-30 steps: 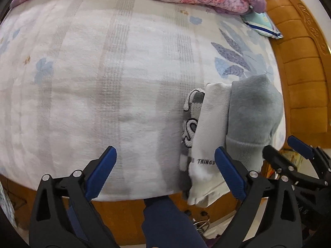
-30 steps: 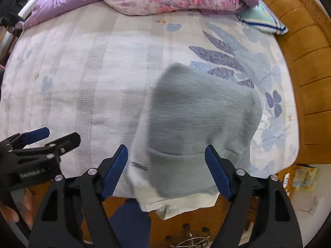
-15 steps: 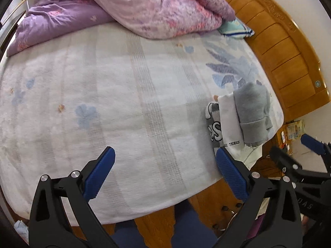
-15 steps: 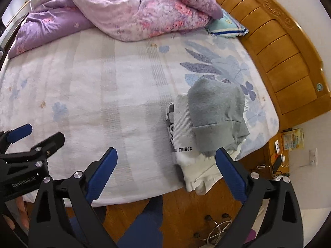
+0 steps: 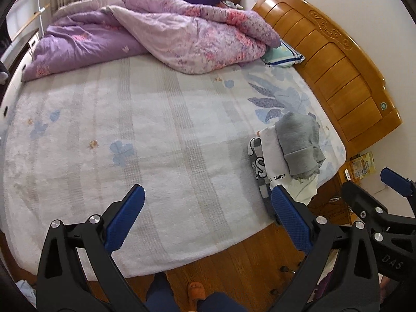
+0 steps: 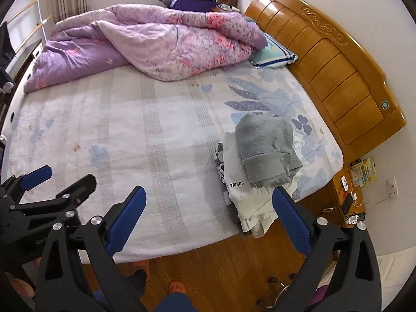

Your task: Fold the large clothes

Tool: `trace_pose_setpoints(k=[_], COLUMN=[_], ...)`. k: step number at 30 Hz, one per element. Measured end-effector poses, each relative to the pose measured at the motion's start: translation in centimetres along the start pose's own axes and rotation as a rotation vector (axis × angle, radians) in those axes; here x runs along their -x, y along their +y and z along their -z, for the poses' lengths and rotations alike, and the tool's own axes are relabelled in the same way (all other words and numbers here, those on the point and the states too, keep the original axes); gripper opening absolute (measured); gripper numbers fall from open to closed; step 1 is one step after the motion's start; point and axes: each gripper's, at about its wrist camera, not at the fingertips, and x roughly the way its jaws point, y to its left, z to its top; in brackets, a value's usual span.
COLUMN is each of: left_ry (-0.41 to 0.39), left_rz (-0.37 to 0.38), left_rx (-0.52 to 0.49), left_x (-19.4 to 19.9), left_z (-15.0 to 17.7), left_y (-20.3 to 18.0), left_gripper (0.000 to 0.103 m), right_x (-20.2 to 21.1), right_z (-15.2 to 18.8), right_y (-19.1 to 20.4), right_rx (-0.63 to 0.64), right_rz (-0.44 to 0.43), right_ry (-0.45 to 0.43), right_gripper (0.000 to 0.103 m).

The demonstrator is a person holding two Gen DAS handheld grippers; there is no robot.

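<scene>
- Right wrist view: folded grey sweatshirt (image 6: 265,148) lies on top of a small stack, on a folded white garment (image 6: 241,182) printed "THINGS", with a black-and-white patterned piece (image 6: 219,166) peeking out at the stack's left side.
- Stack sits at the bed's near corner toward the headboard; the white garment's lower end hangs just over the mattress edge.
- Right gripper (image 6: 208,215) has jaws spread wide, nothing between the blue pads, raised off the stack with the stack just inside its right finger.
- Left gripper (image 5: 208,215) also has jaws wide apart and empty, over bare blanket to the left of the stack.
- Each gripper shows at the side edge of the other's view, side by side, apart.
- No containers on the bed; clothes lie straight on the pale floral blanket (image 6: 130,135).
- Big open stretch of blanket runs from the stack leftward and toward the far side.
- Purple floral quilt (image 6: 156,46) heaped along the far side; a blue-edged pillow (image 6: 273,54) beside it at the wooden headboard (image 6: 332,59).
- Nightstand (image 6: 343,195) right of the bed corner carries a yellow packet (image 6: 362,173), chargers and cables.
- Wooden floor (image 6: 234,260) along the near edge; the person's legs and orange slippers stand there.
</scene>
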Motion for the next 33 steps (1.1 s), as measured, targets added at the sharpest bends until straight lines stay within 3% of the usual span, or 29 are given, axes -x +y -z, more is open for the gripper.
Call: trace_pose_setpoints(k=[18, 33], left_ry=[-0.190, -0.310], left_rz=[-0.129, -0.183], left_rx=[0.088, 0.069], left_x=[11.4, 19.3], left_z=[10.6, 14.7], left_y=[-6.7, -8.0], left_gripper=[0.098, 0.098], right_x=[9.0, 15.1], right_z=[8.8, 12.3], right_y=[-5.9, -6.6], right_rx=[0.079, 0.057], right_rz=[-0.135, -0.186], right_ry=[-0.148, -0.239], right_gripper=[0.095, 0.095])
